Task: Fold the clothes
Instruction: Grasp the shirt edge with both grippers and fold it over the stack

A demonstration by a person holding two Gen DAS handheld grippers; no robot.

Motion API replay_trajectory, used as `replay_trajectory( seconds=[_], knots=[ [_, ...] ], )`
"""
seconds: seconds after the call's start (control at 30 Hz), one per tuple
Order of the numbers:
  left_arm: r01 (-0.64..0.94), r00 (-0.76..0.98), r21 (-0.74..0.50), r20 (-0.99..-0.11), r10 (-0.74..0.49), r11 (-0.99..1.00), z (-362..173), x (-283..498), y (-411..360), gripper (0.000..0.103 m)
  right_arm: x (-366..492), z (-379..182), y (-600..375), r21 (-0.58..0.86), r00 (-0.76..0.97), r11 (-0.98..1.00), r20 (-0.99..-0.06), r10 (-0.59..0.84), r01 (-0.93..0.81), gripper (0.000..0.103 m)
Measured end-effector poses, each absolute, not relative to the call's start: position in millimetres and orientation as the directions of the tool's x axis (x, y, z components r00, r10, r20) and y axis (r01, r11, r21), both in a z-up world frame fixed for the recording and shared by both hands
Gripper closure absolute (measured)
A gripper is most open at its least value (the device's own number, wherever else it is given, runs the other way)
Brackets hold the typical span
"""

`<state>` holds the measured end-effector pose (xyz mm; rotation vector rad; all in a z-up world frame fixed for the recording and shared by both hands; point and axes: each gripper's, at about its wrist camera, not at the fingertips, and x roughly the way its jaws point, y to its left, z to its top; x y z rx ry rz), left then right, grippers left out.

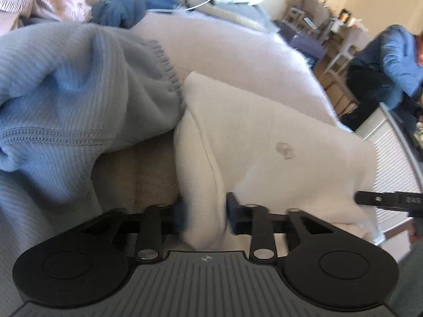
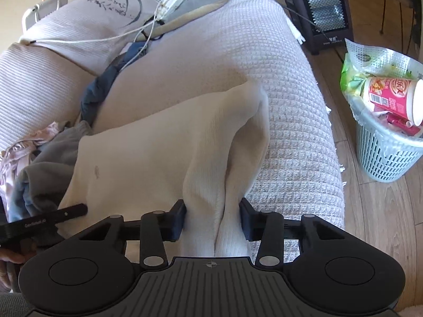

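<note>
Our left gripper (image 1: 203,216) and right gripper (image 2: 212,220) each pinch a bunched edge of the cream garment (image 2: 158,153), which hangs mid-frame above the covered sofa (image 2: 290,105). We judge it soft, light and limp, best held at its corners. Only a small mark shows, unreadable; the other gripper's lettering is blurred.

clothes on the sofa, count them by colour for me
White: 1, the white garment both grippers hold
Light blue: 1, the light blue knit sweater
Dark blue: 1, the dark blue garment
Pink: 1, the pink satin piece
Grey: 1, the grey garment
Total: 5 that can be told apart
</note>
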<state>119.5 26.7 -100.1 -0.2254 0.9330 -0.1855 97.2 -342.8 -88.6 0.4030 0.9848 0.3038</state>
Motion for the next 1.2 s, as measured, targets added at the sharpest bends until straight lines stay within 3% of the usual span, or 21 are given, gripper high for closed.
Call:
replay_trajectory(
  seconds=[0.07,0.13,0.2,0.27,0.37,0.53,0.7,0.93,1.2],
  knots=[
    [0.038,0.590,-0.241,-0.778,-0.217,0.970,-102,125,26,0.037,97,-86,-339,0.446,0.520,0.892,-0.747,0.415,-0.071,0.056],
    [0.063,0.604,-0.216,-0.769,-0.210,0.974,-108,130,22,0.029,97,-86,-336,0.441,0.515,0.894,-0.750,0.416,-0.079,0.050],
    [0.076,0.604,-0.214,-0.767,-0.216,0.974,-114,136,19,0.029,99,-90,-334,0.445,0.502,0.891,-0.752,0.427,-0.091,0.036],
    [0.074,0.606,-0.239,-0.761,-0.234,0.968,-114,138,19,0.037,107,-94,-331,0.453,0.475,0.889,-0.769,0.428,-0.069,0.034],
    [0.091,0.616,-0.281,-0.738,-0.276,0.955,-110,133,17,0.078,114,-88,-322,0.399,0.444,0.914,-0.807,0.390,-0.078,0.035],
    [0.117,0.667,-0.279,-0.689,-0.283,0.953,-98,116,13,0.085,114,-81,-317,0.351,0.429,0.933,-0.834,0.348,-0.076,0.048],
    [0.152,0.685,-0.307,-0.652,-0.325,0.939,-76,112,19,0.086,111,-68,-318,0.325,0.442,0.942,-0.835,0.327,-0.082,0.072],
    [0.260,0.710,-0.315,-0.578,-0.402,0.913,-31,126,16,0.086,102,-34,-316,0.259,0.556,0.956,-0.778,0.291,-0.138,0.077],
    [0.313,0.793,-0.253,-0.461,-0.399,0.915,27,173,11,0.086,152,29,-310,0.190,0.670,0.968,-0.699,0.252,-0.166,0.077]
  ],
)
